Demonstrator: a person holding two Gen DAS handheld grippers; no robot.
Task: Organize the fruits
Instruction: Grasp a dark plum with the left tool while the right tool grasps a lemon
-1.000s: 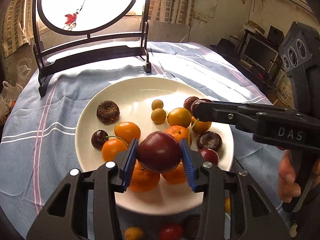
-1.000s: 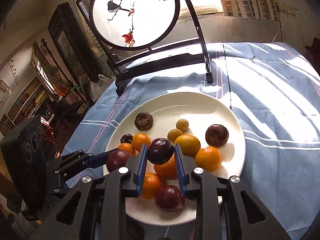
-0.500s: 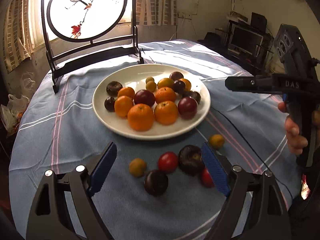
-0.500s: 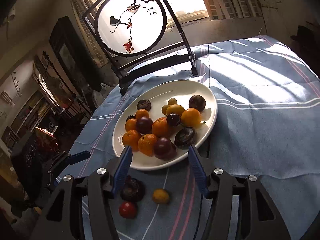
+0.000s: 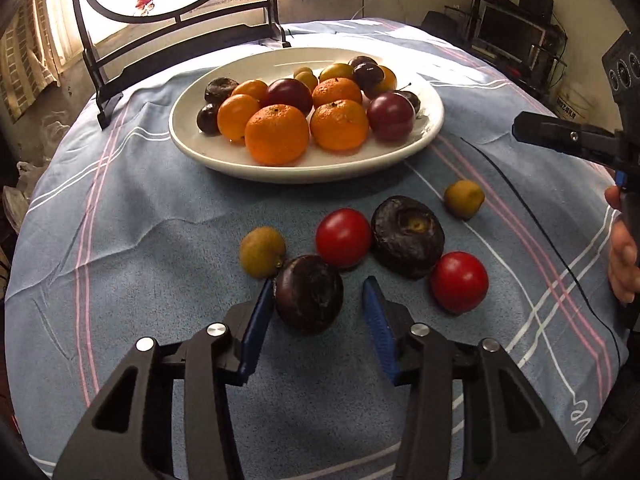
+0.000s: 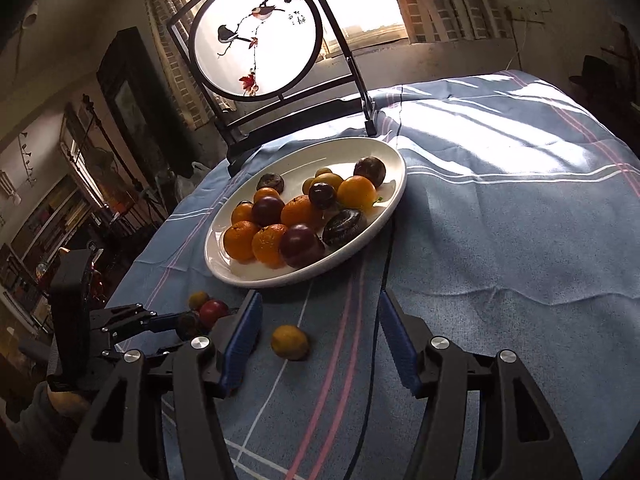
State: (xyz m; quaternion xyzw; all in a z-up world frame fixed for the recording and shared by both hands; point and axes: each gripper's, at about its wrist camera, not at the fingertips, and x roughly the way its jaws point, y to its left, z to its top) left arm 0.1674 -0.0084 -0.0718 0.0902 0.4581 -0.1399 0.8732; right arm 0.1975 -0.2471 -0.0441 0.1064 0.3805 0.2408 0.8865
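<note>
A white plate (image 5: 188,140) holds several oranges, plums and small yellow fruits; it also shows in the right wrist view (image 6: 394,196). Loose fruit lies on the cloth in front of it. My left gripper (image 5: 318,300) is open, low over the cloth, its jaws on either side of a dark plum (image 5: 309,300), not closed on it. Near it lie two red tomatoes (image 5: 343,237), a dark flat fruit (image 5: 407,236) and two small yellow fruits (image 5: 262,251). My right gripper (image 6: 320,332) is open and empty above a small yellow fruit (image 6: 289,342).
A round painted screen on a black stand (image 6: 256,40) stands behind the plate at the table's far edge. A thin black cable (image 6: 386,280) runs across the blue striped cloth (image 6: 500,240). The left gripper shows at the lower left of the right wrist view (image 6: 160,320).
Both grippers released their plums on the plate, opened and pulled back. The left gripper then dropped low and moved its open jaws around the dark plum on the cloth.
</note>
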